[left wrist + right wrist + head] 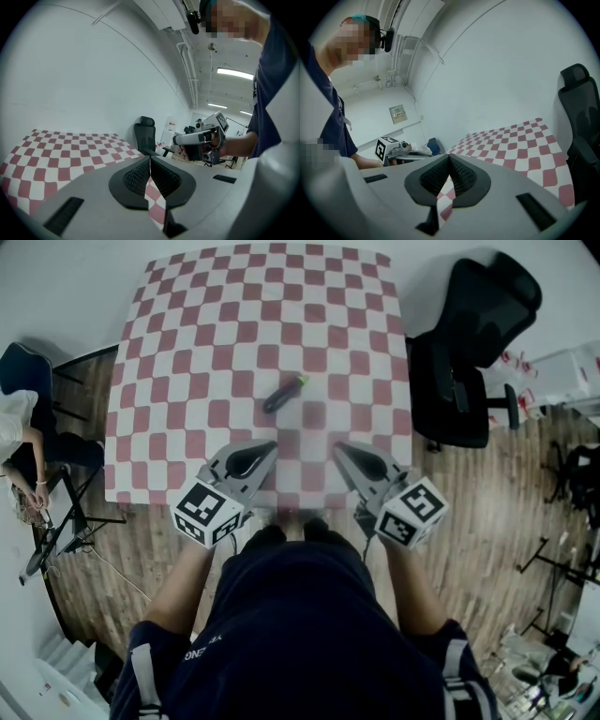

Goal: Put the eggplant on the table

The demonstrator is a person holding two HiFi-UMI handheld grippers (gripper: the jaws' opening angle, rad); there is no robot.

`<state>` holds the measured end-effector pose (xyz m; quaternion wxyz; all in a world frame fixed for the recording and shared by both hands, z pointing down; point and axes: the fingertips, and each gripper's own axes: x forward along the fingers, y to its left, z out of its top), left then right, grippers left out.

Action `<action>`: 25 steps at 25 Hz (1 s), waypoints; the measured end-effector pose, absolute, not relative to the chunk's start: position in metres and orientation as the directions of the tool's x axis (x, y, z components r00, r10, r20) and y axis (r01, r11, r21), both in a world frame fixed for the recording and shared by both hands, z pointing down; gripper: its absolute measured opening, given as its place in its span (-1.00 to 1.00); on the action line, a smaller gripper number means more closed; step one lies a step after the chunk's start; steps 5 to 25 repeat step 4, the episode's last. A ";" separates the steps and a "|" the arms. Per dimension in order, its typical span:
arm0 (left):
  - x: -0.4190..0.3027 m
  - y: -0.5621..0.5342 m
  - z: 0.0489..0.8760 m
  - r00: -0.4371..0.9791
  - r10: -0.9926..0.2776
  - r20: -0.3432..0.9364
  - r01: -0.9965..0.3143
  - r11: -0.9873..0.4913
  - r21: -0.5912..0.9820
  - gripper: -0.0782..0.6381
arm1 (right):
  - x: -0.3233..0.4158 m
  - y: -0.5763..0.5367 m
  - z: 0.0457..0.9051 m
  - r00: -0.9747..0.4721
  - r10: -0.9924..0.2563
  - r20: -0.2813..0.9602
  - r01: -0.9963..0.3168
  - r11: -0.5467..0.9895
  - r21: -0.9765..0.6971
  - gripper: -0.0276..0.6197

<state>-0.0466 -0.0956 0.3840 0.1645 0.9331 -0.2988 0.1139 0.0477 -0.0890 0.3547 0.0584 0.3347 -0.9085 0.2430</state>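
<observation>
A dark purple eggplant [284, 394] with a green stem lies on the red-and-white checked table [187, 352], near its middle. Both grippers hover over the table's near edge, well short of the eggplant. My left gripper [270, 448] is shut with nothing between its jaws; its tips [150, 159] meet in the left gripper view. My right gripper [339, 450] is shut and empty too, with its tips [449, 155] touching in the right gripper view. Neither gripper view shows the eggplant.
A black office chair [473, 343] stands at the table's right side, also seen as the chair [146, 136] in the left gripper view. A seated person [23, 442] and a stand [70, 521] are at the left. Wood floor surrounds the table.
</observation>
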 end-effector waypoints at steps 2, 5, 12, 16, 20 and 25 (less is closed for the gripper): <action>-0.047 -0.096 0.384 0.795 -0.521 0.311 -0.596 -0.766 0.241 -0.70 | 0.047 -0.089 0.355 -0.770 -0.579 0.269 -0.636 0.658 -0.403 -0.87; -0.047 -0.096 0.385 0.795 -0.521 0.312 -0.596 -0.765 0.243 -0.70 | 0.047 -0.089 0.355 -0.770 -0.579 0.268 -0.636 0.659 -0.402 -0.87; -0.047 -0.096 0.385 0.795 -0.521 0.312 -0.596 -0.765 0.243 -0.70 | 0.047 -0.089 0.355 -0.770 -0.579 0.268 -0.636 0.659 -0.402 -0.87; -0.047 -0.096 0.385 0.795 -0.521 0.312 -0.596 -0.765 0.243 -0.70 | 0.047 -0.089 0.355 -0.770 -0.579 0.268 -0.636 0.659 -0.402 -0.87; -0.047 -0.096 0.385 0.795 -0.521 0.312 -0.596 -0.765 0.243 -0.70 | 0.047 -0.089 0.355 -0.770 -0.579 0.268 -0.636 0.659 -0.402 -0.87; -0.047 -0.096 0.385 0.795 -0.521 0.312 -0.596 -0.765 0.243 -0.70 | 0.047 -0.089 0.355 -0.770 -0.579 0.268 -0.636 0.659 -0.402 -0.87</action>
